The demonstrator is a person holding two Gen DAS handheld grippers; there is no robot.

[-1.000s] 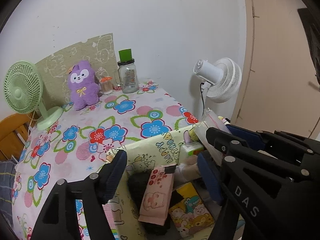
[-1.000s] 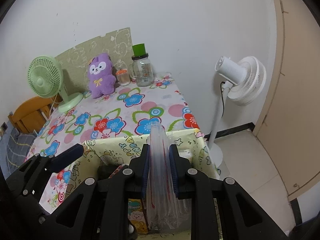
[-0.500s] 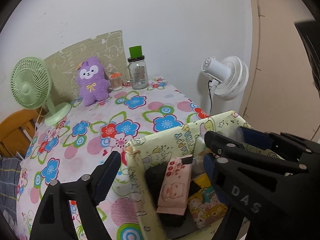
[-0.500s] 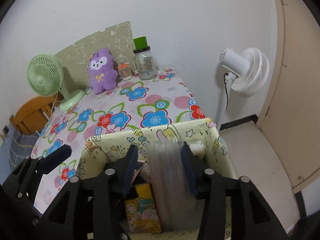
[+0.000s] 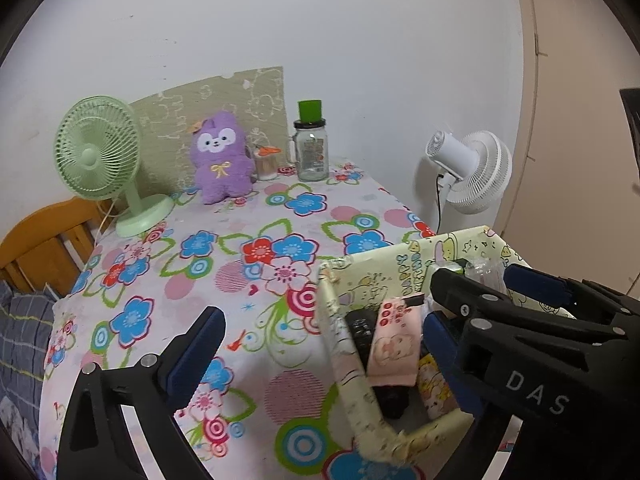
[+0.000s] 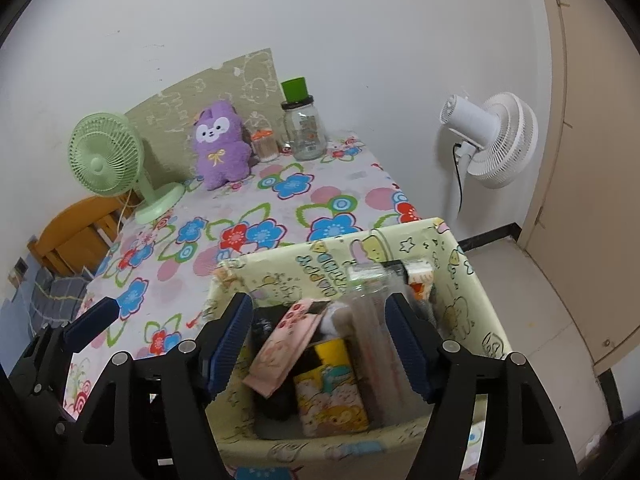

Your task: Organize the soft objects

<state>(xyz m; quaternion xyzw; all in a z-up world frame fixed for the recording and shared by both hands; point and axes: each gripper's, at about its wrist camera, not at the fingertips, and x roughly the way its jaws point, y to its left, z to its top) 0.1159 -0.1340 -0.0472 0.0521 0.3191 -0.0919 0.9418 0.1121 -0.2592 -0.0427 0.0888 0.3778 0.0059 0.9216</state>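
Fingers: left gripper (image 5: 320, 344) apart, "DAS" on it; right gripper (image 6: 320, 336) just opening, clear bag (image 6: 376, 328) between | bin (image 6: 472, 280)

Green desk fan (image 5: 97, 152) stood at left of frame on floral tablecloth (image 5: 240, 264), base near cloth's back edge. Olive printed board (image 5: 224, 96) leaned against white wall (image 5: 320, 20) at upper centre. Glass jar with green cap (image 5: 311, 142) stood upright right of board; small orange-lidded jar (image 5: 266, 160) just left of it. White pedestal fan (image 5: 472, 172) stood off table, right of centre. Wooden chair back (image 5: 44, 240) at left edge. Beige door (image 6: 592, 160) at far right.
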